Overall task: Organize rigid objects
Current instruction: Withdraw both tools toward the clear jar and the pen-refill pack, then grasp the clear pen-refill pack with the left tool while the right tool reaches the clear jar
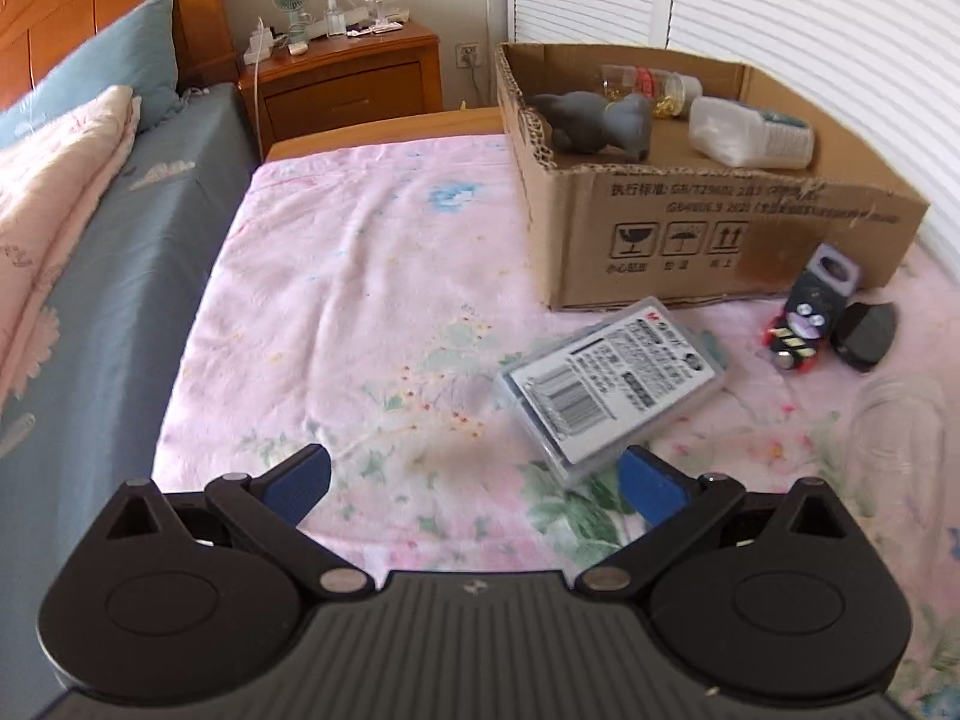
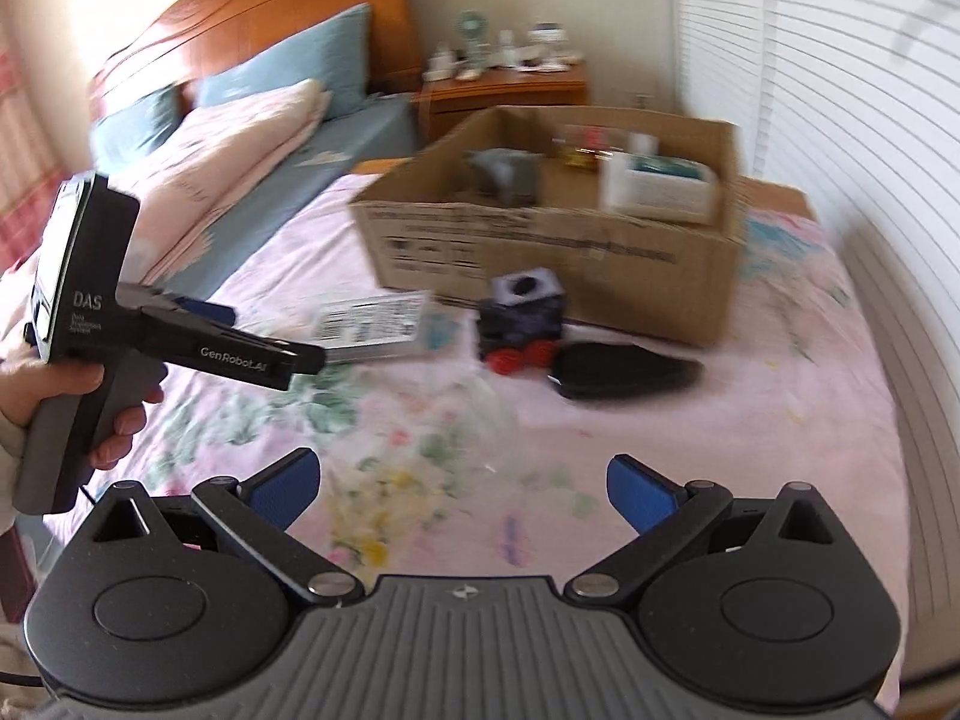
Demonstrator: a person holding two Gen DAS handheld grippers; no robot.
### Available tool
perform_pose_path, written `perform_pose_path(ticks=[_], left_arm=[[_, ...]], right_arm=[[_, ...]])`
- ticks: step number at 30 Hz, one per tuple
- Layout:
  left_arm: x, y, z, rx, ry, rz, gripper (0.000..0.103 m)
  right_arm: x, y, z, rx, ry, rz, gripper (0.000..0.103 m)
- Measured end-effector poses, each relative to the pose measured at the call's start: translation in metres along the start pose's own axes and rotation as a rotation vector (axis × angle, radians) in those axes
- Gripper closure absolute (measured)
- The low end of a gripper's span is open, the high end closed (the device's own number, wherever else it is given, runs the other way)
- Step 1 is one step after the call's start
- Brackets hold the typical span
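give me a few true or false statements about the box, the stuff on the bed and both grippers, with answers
1. The cardboard box already holds a grey figure and a white container. True.
2. The left gripper is shut on the clear plastic case. False: its jaws are wide open and hold nothing; the case lies on the bedspread just ahead of its right finger.
3. The black toy with red wheels lies on the bedspread outside the box. True.
4. The right gripper holds the flat black object. False: it is open and empty, with that object lying on the bed ahead of it.
5. The box stands on the wooden nightstand. False: it sits on the bed.
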State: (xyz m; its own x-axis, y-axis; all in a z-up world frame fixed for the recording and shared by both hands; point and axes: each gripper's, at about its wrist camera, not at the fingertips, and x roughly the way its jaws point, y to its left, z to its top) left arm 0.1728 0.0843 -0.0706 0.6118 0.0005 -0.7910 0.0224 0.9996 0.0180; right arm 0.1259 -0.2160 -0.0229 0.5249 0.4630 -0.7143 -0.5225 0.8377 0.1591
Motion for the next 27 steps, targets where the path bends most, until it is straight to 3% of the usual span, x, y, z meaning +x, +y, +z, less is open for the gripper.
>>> perform_pose_path(ticks=[6,14,21,27], left_arm=[[-0.022,0.000,-0.005,-0.009,-0.030,-0.053,0.001],[-0.041,0.000,-0.005,-0.003,-0.062,-0.062,0.001],[-0.044,-0.003,-0.005,-0.011,-0.071,-0.066,0.001],[-0.039,-0.007,-0.001,-0.013,-0.062,-0.080,0.001]], right_arm=[[0.027,0.016,0.019,-0.134,0.026,0.020,0.000],[0.040,0.033,0.013,-0.175,0.115,0.044,0.000],[0.048,0.046,0.002,-0.150,0.110,-0.113,0.000],[0.053,0.027,-0.002,-0.077,0.111,-0.238,0.000]])
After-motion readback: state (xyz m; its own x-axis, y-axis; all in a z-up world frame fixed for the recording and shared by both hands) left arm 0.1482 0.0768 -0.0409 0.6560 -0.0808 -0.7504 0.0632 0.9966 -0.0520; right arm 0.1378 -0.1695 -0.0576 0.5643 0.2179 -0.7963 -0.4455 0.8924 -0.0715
